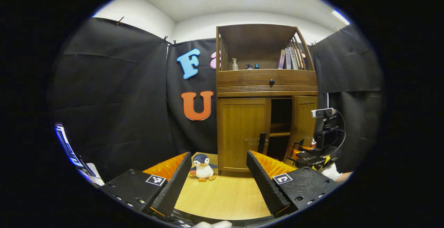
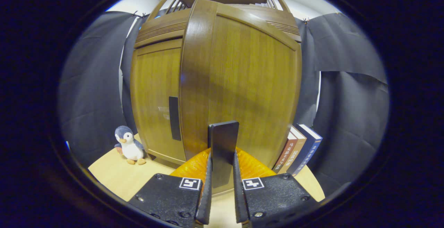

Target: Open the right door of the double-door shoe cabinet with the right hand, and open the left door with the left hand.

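My right gripper (image 2: pixel 222 183) pinches the right door's handle (image 2: pixel 223 144), centre frame; my left gripper (image 1: pixel 218 183) hangs spread, lower frame, facing the closed left door (image 1: pixel 242 132).

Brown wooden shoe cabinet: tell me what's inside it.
Through the part-open right door only a wooden shelf and darkness show. The closed left door covers the rest.

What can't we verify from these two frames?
- Shelves inside the cabinet: left gripper view, interior too dark.
- Left door latch state: right gripper view, seam hidden by right door.
- Book titles: too small, part hidden behind right door.
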A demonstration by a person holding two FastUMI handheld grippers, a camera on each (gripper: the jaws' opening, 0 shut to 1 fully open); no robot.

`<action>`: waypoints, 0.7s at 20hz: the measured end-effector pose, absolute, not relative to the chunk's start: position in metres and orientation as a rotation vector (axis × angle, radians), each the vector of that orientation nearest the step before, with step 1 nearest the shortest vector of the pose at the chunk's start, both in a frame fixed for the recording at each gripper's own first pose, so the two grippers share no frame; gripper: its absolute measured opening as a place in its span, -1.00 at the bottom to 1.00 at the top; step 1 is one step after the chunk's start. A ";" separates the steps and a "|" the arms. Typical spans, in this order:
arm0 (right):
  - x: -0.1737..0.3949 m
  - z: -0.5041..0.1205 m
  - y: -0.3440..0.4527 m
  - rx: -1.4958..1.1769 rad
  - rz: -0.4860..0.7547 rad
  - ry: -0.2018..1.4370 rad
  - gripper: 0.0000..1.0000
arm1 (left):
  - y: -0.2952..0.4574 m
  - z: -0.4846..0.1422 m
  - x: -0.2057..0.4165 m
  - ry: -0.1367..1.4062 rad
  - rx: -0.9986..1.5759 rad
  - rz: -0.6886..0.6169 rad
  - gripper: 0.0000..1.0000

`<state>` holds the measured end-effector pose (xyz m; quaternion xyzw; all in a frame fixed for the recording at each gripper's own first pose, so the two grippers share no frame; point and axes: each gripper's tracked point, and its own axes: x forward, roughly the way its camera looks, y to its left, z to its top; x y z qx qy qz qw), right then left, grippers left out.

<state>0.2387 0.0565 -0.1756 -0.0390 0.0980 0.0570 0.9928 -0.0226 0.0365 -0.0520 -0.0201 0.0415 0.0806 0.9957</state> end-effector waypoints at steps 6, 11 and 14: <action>0.212 -0.176 0.025 -0.077 0.080 0.199 -0.46 | 0.031 -0.052 -0.023 0.079 -0.036 0.131 0.92; 0.191 -0.176 -0.011 -0.078 0.046 0.206 -0.56 | 0.024 -0.053 -0.021 0.074 -0.051 0.089 0.92; 0.183 -0.174 -0.032 -0.058 0.023 0.211 -0.65 | 0.019 -0.057 -0.021 0.081 -0.058 0.063 0.92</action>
